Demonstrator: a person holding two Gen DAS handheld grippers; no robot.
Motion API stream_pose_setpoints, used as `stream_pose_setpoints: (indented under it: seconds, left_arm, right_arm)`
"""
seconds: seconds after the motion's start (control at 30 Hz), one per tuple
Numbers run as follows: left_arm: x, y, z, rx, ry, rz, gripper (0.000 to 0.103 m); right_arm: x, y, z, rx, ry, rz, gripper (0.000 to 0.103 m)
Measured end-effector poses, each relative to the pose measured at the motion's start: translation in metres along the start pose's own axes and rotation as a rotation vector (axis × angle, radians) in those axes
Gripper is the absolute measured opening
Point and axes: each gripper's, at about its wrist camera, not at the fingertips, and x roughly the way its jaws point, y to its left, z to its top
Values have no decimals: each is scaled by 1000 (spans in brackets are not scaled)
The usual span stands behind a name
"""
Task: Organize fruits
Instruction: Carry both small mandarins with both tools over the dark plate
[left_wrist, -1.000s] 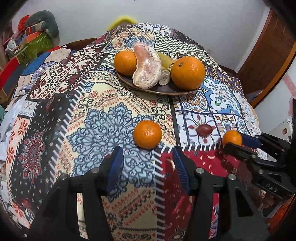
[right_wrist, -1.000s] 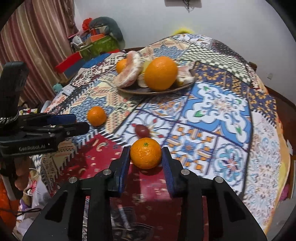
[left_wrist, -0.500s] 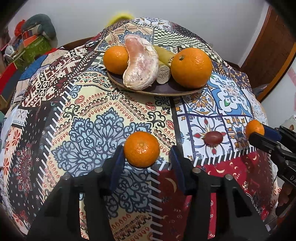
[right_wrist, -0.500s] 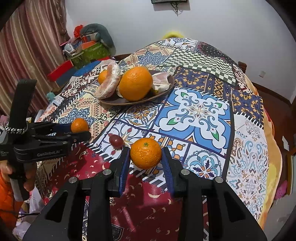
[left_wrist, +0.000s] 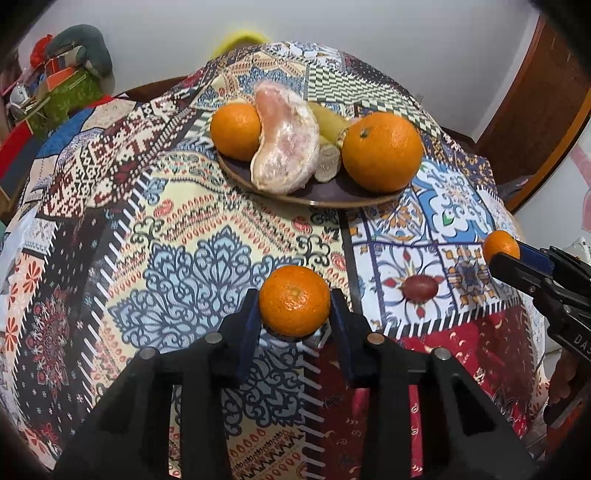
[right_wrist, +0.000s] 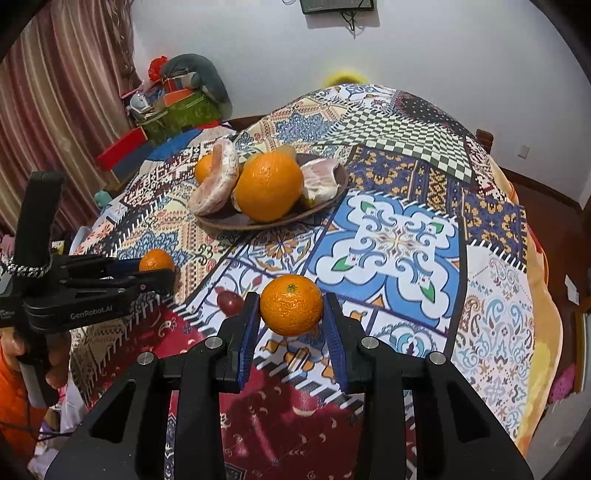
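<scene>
My left gripper (left_wrist: 294, 319) has just closed on one mandarin (left_wrist: 294, 311), my right gripper (right_wrist: 291, 319) clamps another mandarin (right_wrist: 291, 304); a grape (left_wrist: 420, 287) lies before the plate (left_wrist: 332, 195).

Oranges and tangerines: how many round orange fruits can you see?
4: small tangerine in the left gripper, another in the right gripper, two oranges on the plate. More may hide behind.
</scene>
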Motion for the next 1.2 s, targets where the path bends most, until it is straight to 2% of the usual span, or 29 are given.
stream_pose_setpoints:
  seconds: [0.6, 1.2]
  left_arm:
    - [-28, -13, 60, 27, -149, -20, 37]
    - [-7, -21, 118, 61, -206, -21, 37]
  right_arm:
    - [-2, -2, 57, -46, -118, -16, 31]
    - [35, -11, 108, -86, -148, -31, 31]
